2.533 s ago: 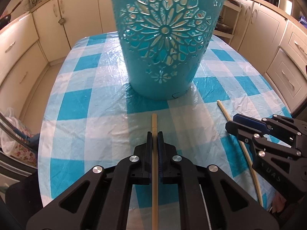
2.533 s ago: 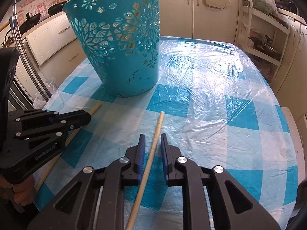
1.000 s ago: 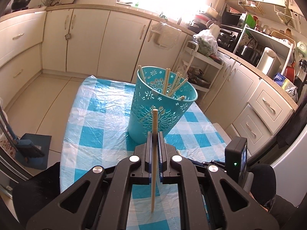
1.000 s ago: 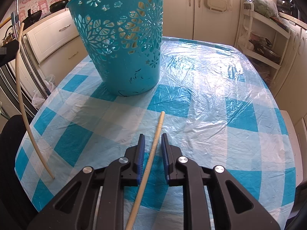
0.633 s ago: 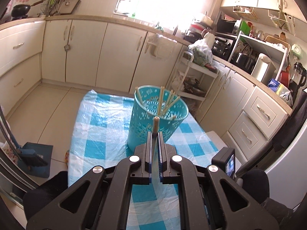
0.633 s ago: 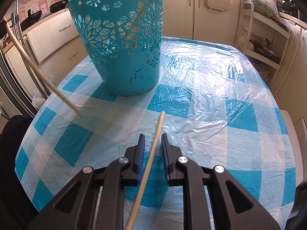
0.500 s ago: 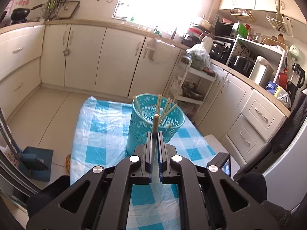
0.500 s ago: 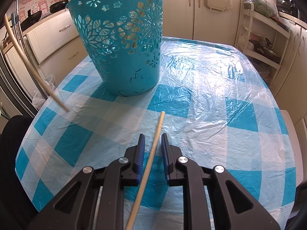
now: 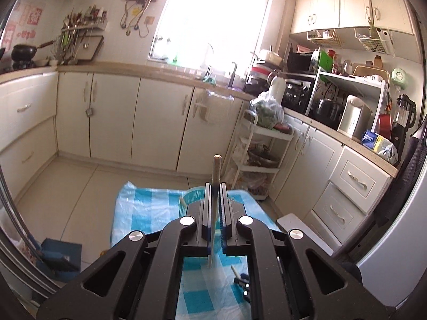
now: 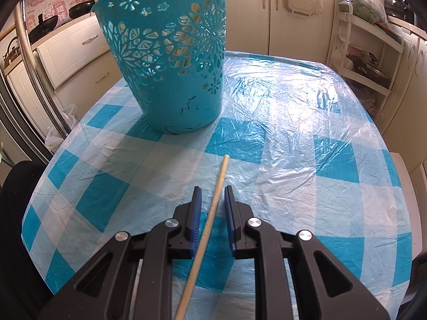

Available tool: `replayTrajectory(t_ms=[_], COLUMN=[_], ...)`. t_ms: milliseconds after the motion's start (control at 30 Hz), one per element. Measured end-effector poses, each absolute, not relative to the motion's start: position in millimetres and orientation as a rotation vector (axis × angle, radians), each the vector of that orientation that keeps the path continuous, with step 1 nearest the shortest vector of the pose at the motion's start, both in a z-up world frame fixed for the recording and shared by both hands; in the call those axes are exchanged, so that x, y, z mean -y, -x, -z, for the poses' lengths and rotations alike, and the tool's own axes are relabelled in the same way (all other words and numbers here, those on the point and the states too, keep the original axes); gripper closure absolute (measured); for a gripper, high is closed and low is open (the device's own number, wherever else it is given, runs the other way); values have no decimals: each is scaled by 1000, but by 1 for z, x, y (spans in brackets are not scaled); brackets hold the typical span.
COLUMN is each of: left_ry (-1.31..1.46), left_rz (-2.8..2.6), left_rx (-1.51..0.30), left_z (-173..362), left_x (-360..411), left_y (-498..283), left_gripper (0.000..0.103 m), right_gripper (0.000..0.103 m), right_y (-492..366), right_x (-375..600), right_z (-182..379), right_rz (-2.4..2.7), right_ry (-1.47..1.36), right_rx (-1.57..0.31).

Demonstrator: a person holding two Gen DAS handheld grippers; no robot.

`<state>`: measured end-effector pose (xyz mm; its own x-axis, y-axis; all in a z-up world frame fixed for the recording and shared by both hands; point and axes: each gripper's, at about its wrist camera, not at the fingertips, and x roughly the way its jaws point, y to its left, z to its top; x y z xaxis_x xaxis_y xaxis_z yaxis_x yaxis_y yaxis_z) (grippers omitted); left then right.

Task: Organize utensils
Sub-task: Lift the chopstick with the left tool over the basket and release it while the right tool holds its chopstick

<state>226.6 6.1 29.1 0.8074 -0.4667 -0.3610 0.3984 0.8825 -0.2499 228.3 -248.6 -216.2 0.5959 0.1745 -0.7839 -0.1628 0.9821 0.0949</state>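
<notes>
The left hand-held gripper [image 9: 213,194] is seen clenched on a wooden chopstick [image 9: 215,170], which is gripped between the blue pads so that its blunt end stands above the fingertips and its thin end hangs below them. It is held high over the table [image 9: 138,213], which is covered with a blue-and-white checked cloth under clear plastic. From this view the teal basket [image 9: 192,194] is mostly hidden behind the fingers; only part of its rim is visible, with the tip of another stick [image 9: 183,202] showing at it.

The right hand-held gripper [image 10: 212,200] is held low over the near edge of the table [image 10: 307,146], with its jaws parted. A second chopstick [image 10: 213,208] is laid flat on the cloth between the blue pads [image 10: 196,213], and a gap is visible on each side, so it is straddled rather than grasped. Its blunt end is pointed toward the basket [image 10: 176,80], from which it is set apart. The basket is stood upright toward the far left corner of the table, and pale sticks [image 10: 186,48] are visible through its flower-shaped cut-outs.
</notes>
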Motion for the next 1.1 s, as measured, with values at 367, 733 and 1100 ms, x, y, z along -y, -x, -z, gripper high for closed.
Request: replayTrajectory(t_ms=[367,733,1100], left_ry=[129,52,7], left_rz=[427,401,372], left_rx=[-329,-425,-600], left_z=[-78,-22,52], left_x=[20,67,77], left_y=[-268,-336,-369], left_gripper=[98,98,98], right_gripper=[85,85,83], right_y=[-228,-229,-229], right_x=[251,256,257], right_z=[217,217,216], right_rz=[-201,-213,-225], right_ry=[-28,-61,-71], right_rx=[-912,-912,-913])
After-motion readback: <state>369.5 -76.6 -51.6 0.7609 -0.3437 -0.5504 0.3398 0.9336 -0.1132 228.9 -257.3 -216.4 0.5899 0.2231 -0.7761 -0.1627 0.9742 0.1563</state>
